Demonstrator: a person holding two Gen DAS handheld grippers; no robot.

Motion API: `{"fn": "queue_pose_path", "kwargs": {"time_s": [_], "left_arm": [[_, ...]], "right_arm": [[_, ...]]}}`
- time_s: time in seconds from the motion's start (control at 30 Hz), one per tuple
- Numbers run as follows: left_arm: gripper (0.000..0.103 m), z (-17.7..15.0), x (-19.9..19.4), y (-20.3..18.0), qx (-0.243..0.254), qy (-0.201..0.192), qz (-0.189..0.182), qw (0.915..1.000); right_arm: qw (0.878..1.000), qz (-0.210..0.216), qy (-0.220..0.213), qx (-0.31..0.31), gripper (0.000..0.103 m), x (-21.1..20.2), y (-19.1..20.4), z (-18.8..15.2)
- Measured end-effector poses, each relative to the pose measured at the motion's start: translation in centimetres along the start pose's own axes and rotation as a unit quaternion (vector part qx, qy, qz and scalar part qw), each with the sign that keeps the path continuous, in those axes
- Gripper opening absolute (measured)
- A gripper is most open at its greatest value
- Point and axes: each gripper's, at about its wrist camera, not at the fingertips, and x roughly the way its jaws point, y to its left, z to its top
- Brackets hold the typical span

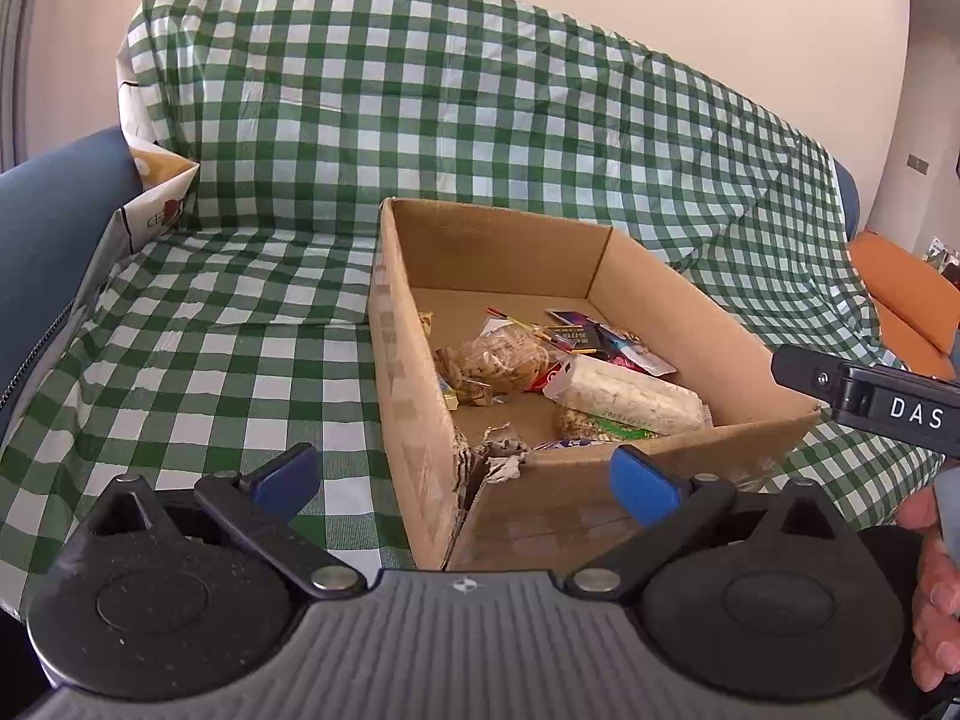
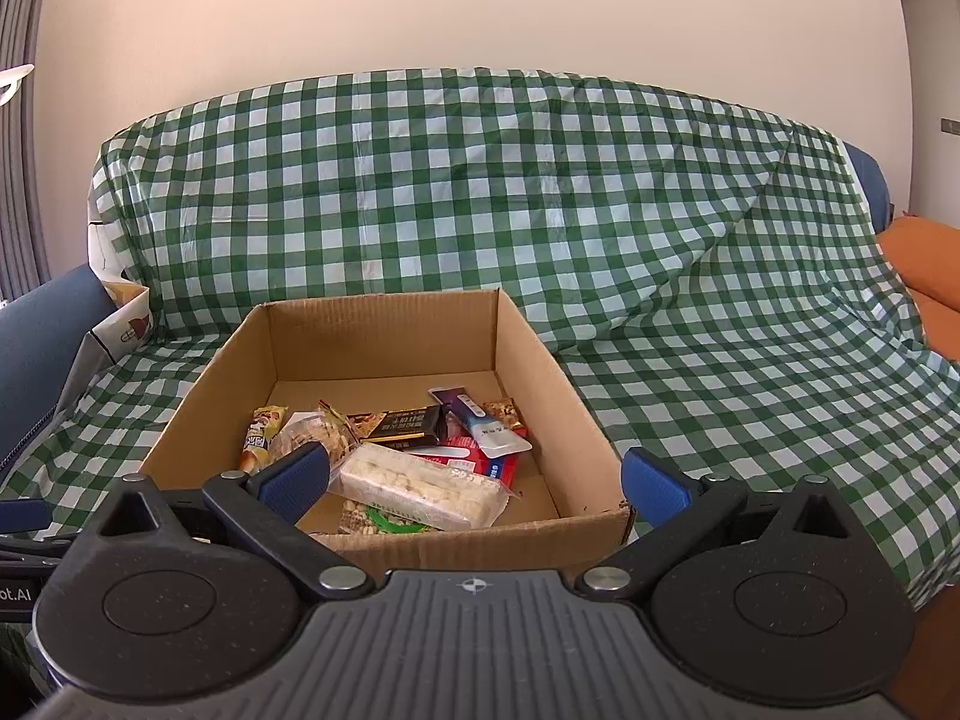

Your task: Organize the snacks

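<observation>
An open cardboard box [image 1: 420,420] [image 2: 534,360] sits on a sofa draped in a green checked cloth [image 1: 420,120] [image 2: 540,210]. Inside lie several snacks: a white rice-cake bar [image 1: 630,399] [image 2: 420,483], a clear bag of cookies [image 1: 510,360] [image 2: 312,435], a dark bar [image 2: 408,426] and a white tube-like pack [image 2: 489,429]. My left gripper [image 1: 465,477] hangs open over the box's torn near corner, nothing between its blue pads. Just short of the box's near wall, my right gripper [image 2: 477,477] is also open and holds nothing.
The right gripper's black arm [image 1: 870,402] and a hand [image 1: 936,600] show at the right edge of the left wrist view. A printed paper bag [image 1: 150,204] [image 2: 126,324] leans at the sofa's left arm. An orange cushion [image 1: 906,300] [image 2: 924,264] lies at the right.
</observation>
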Motion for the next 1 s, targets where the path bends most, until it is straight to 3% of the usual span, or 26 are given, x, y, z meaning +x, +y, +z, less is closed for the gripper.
{"fn": "queue_pose_path", "kwargs": {"time_s": [1.0], "left_arm": [[0.103,-0.6,0.62,-0.2,0.008,0.003,-0.006,0.9999]], "right_arm": [[1.0,0.005,-0.003,-0.024,0.102,-0.01,0.73,0.0]]}}
